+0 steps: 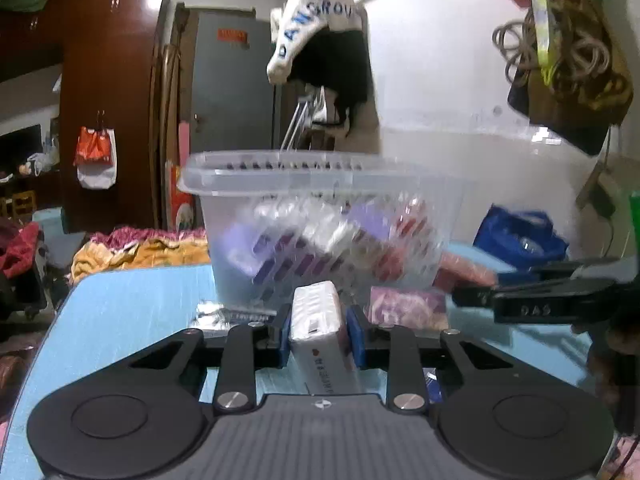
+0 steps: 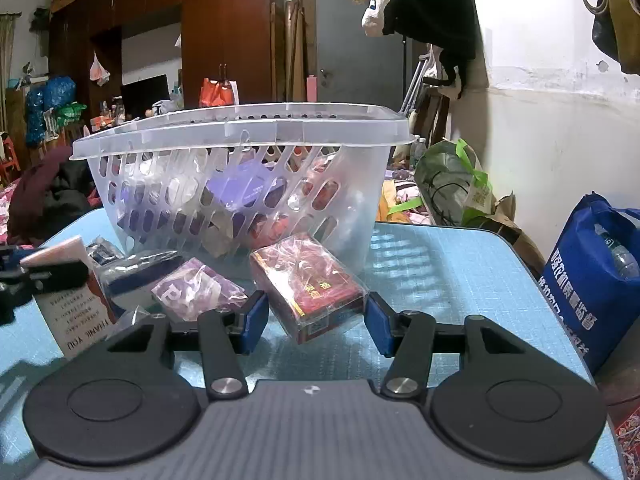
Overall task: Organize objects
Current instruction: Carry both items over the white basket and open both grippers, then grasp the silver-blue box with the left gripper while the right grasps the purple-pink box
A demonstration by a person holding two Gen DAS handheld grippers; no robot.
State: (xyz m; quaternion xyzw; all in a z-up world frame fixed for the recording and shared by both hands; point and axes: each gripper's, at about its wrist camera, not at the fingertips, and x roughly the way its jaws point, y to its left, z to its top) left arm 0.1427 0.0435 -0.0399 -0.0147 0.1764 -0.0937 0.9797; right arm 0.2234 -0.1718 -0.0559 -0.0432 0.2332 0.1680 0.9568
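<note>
A clear slotted plastic basket (image 2: 248,132) stands on the blue table and holds several purple and red packs; it also shows in the left wrist view (image 1: 320,180). My left gripper (image 1: 316,334) is shut on a white pack (image 1: 318,320), just in front of the basket. My right gripper (image 2: 314,320) is shut on a red box in clear wrap (image 2: 308,280), held tilted in front of the basket. In the left wrist view the right gripper (image 1: 532,300) shows at the right with the red box (image 1: 464,270). In the right wrist view the left gripper (image 2: 24,280) shows at the left edge.
On the table before the basket lie a purple pack (image 2: 200,292), a silver and blue pouch (image 2: 136,276) and more wrapped items. A blue bag (image 2: 592,276) stands at the table's right edge. Clothes hang on the white wall. Bedding and wardrobes lie behind.
</note>
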